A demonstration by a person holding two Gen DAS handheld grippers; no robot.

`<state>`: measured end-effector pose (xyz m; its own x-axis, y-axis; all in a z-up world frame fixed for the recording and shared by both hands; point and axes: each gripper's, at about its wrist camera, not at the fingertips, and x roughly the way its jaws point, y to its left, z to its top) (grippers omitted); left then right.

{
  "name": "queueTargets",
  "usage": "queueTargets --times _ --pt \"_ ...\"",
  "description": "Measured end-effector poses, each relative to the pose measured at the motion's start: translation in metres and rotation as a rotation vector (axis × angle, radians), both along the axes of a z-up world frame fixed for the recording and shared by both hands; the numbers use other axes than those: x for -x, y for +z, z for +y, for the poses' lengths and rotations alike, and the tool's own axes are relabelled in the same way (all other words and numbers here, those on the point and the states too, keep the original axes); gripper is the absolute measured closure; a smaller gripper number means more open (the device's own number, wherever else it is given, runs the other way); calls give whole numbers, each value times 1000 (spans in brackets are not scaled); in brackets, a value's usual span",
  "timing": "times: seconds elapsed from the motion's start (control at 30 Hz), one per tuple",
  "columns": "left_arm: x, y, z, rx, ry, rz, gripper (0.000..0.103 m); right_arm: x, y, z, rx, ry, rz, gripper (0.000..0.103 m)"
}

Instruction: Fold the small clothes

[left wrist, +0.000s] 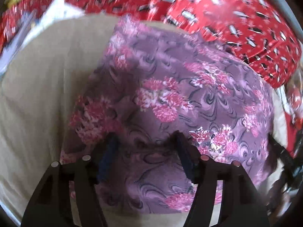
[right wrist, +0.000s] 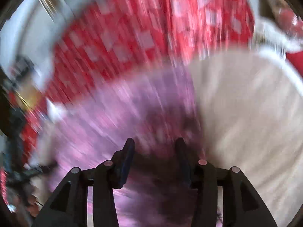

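Mostly blurred: purple floral garment (right wrist: pixel 106 113) beneath both spread, empty hand-held grippers, left (left wrist: pixel 144 138), right (right wrist: pixel 154 143).

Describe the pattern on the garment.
Purple garment with pink flowers and dark swirls; clearest in the left wrist view.

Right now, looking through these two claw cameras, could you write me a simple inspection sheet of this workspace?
Surface: flat beige board, mostly bare on one side.
Job's things: purple fleece garment with pink flowers, spread on the board, its edges uneven.
Clutter: white papers past the board's far corner, blurred.
Grippers: left claw open, fingers apart over the garment's near part; right claw also open over the garment, in a view heavily smeared by motion.
Cables: nothing seen.
Surroundings: red patterned cloth with white and black marks beyond the board; the rest is too blurred to tell.
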<state>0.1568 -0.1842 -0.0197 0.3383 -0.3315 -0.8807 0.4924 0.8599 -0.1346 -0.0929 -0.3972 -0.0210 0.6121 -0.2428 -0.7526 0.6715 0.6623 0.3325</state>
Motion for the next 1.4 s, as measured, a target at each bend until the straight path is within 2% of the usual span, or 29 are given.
queueTargets --times 0.03,0.13,0.2,0.3,0.37,0.53,0.57,0.63,0.67,0.73,0.8,0.87,0.93,1.0,1.03,1.13,1.23,1.27,1.3,1.33,1.37,1.4 --pt "3 1 -2 -12 -13 -15 35 4 6 3 20 -20 -30 54" --pt "3 0 -6 -38 -15 -19 33 -3 22 6 8 -55 0 49" --pt "1 0 -5 -27 -4 -8 32 -13 40 15 71 -27 -34 49" --pt "1 0 -4 -25 -10 -10 31 -36 49 22 103 31 -62 48" --pt "1 -1 -9 -28 -13 -11 31 -66 49 24 121 68 -50 48" --pt "2 -1 -8 -25 -30 -18 29 -103 38 24 133 110 -50 48" --pt "2 -2 -8 -25 -31 -18 28 -111 30 23 135 124 -24 47" --pt "2 -1 -8 -25 -34 -14 28 -127 6 16 94 154 84 44" --pt "2 0 -7 -27 -37 -11 28 -128 4 16 106 162 95 44" --pt "-4 7 -8 4 -48 4 28 -126 15 17 130 152 61 44" --pt "-13 18 -11 53 -58 7 28 -122 29 12 122 136 -6 44" --pt "-24 26 -19 65 -59 -3 28 -119 38 5 143 124 -51 44" --pt "-39 24 -32 58 -55 -7 28 -124 32 -3 162 108 -8 44" --pt "-53 7 -48 -13 -51 31 28 -134 3 -24 128 80 148 44" --pt "-58 -2 -53 -42 -57 47 28 -133 -6 -31 98 96 151 44" --pt "-54 0 -60 -70 -80 2 26 -121 11 -37 83 54 70 47" --pt "-54 6 -60 -22 -74 29 26 -98 26 -43 124 -28 -20 44" --pt "-53 5 -60 -17 -65 26 26 -93 25 -46 145 -58 -8 43" --pt "-51 1 -64 -43 -67 19 25 -91 16 -53 147 -90 55 38" --pt "-51 -1 -66 -58 -75 11 24 -92 -1 -62 90 -83 140 38" --pt "-48 0 -69 -77 -86 -3 24 -91 -8 -65 72 -48 159 37" --pt "-48 2 -70 -88 -97 -1 24 -86 0 -60 127 -36 136 39"
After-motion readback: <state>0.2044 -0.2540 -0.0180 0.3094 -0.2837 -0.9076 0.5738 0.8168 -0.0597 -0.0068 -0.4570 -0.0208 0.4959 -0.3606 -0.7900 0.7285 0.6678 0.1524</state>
